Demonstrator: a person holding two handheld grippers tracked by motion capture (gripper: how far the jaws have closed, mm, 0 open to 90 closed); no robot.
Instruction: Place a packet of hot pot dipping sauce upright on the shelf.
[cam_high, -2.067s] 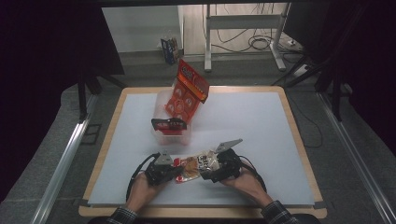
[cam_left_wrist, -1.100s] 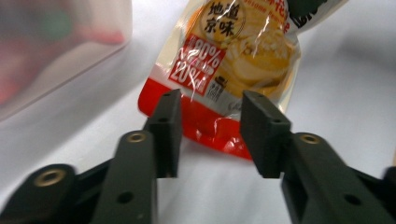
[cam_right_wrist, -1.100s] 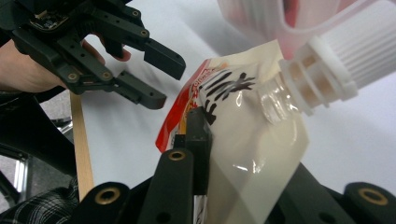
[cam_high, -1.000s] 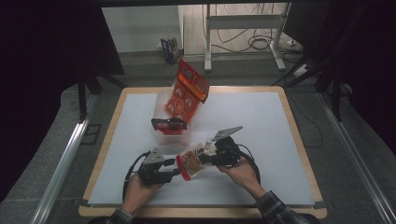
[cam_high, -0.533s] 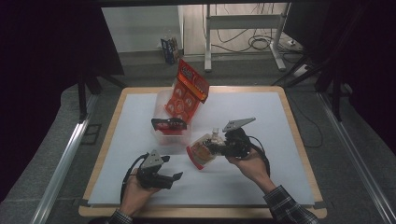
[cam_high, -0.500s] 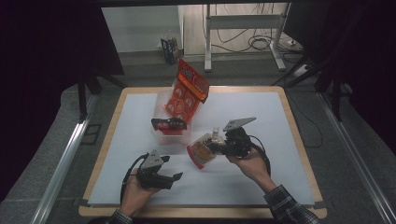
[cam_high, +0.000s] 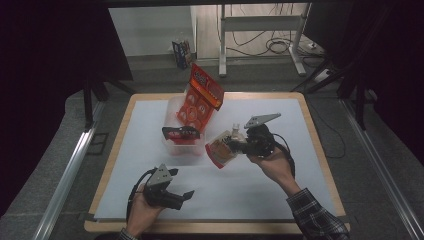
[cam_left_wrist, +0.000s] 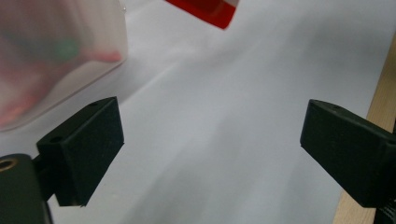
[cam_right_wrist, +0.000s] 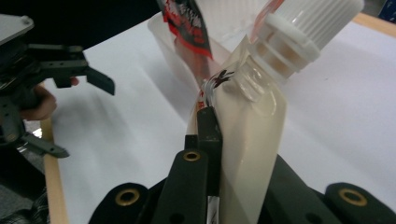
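Observation:
A flat spouted pouch (cam_high: 220, 152) with red print and a white screw cap (cam_right_wrist: 308, 28) hangs in the air right of the clear bin (cam_high: 172, 145). My right gripper (cam_high: 232, 145) is shut on the pouch (cam_right_wrist: 252, 121) just below its spout and holds it tilted. Near the table's front edge, my left gripper (cam_high: 184, 182) is low and apart from the pouch. In the left gripper view my left gripper (cam_left_wrist: 210, 140) stands open over bare white table, its jaws having just been opening with nothing between them.
The clear bin (cam_left_wrist: 56, 56) holds red packages (cam_high: 201, 97) that stick up at its back, and a black object (cam_high: 180, 133) rests at its front rim. White table covering (cam_high: 280, 200) spreads around both hands, with a wooden border (cam_high: 320, 150) at the edges.
Both grippers were on the pouch near the front. The left gripper let go and spread its jaws; the right gripper carried the pouch up and farther back, toward the bin.

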